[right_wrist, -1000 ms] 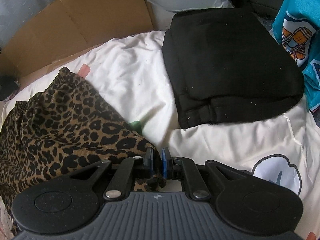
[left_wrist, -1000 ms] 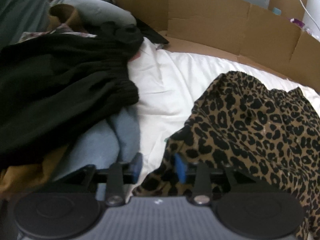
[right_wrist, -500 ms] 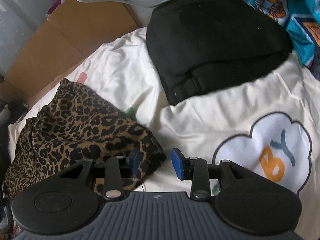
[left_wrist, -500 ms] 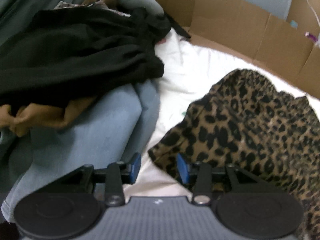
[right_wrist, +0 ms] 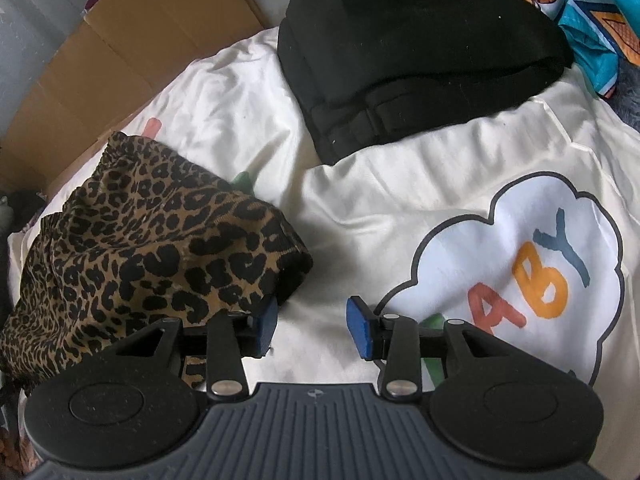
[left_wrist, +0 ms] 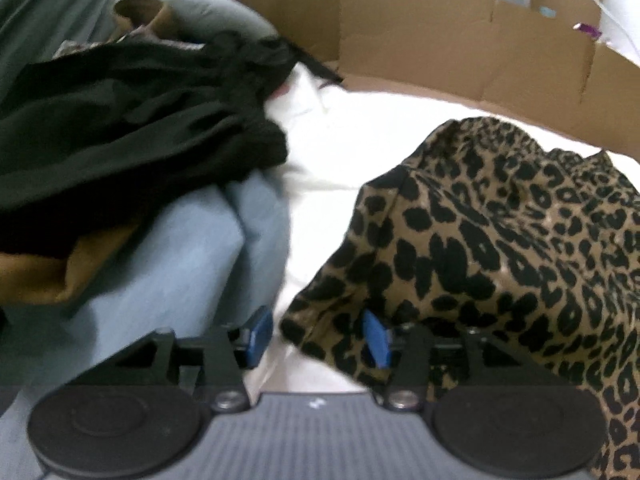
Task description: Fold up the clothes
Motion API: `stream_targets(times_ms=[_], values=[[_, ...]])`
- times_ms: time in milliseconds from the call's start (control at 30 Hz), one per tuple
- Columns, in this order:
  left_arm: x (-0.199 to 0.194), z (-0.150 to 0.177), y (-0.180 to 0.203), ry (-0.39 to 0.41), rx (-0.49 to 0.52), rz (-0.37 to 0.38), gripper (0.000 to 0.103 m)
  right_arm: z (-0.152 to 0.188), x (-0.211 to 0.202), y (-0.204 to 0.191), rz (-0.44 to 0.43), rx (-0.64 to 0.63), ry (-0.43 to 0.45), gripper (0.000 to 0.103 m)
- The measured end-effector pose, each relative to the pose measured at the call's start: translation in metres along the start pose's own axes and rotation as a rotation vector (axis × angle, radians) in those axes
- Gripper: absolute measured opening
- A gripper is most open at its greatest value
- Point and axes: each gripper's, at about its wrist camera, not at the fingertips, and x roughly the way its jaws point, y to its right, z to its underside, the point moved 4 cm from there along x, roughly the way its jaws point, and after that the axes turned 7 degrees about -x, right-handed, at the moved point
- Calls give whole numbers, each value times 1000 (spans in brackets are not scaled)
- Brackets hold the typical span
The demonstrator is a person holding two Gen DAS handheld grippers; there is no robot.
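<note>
A crumpled leopard-print garment (left_wrist: 500,240) lies on the white sheet (left_wrist: 340,152). In the left wrist view its near corner lies between the jaws of my left gripper (left_wrist: 316,336) and drapes over the right finger. Those jaws are opening and the blue pads stand wide, pressing nothing. In the right wrist view the same leopard-print garment (right_wrist: 152,240) lies at the left and overlaps the left finger of my right gripper (right_wrist: 312,328). That gripper is open over bare sheet with nothing between its pads.
A folded black garment (right_wrist: 420,48) rests at the sheet's far side, above a "BABY" cloud print (right_wrist: 520,272). At the left is a pile of black (left_wrist: 120,128), light blue (left_wrist: 180,260) and mustard (left_wrist: 48,268) clothes. Cardboard walls (left_wrist: 460,52) ring the back. A teal printed cloth (right_wrist: 592,20) lies far right.
My right gripper has let go of the leopard fabric, opened and slid right. My left gripper has sunk toward the garment's corner and its jaws have spread wider.
</note>
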Motion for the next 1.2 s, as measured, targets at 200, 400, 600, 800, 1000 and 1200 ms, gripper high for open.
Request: stream_targets(times_ms=[200, 400, 600, 800, 1000, 1200], values=[[19, 2, 8, -9, 46, -2, 69, -1, 2, -5, -2, -9, -3, 46], [19, 4, 1, -15, -70, 29, 62, -2, 7, -1, -23, 36, 23, 46], [18, 8, 1, -23, -140, 47, 35, -1, 18, 14, -77, 155, 74, 46], [1, -1, -6, -19, -213, 34, 8, -3, 21, 10, -155, 161, 101, 6], [-41, -15, -13, -4, -278, 24, 7, -8, 5, 12, -179, 131, 134, 0], [-74, -30, -18, 19, -287, 8, 7, -20, -19, 14, -177, 130, 196, 0]])
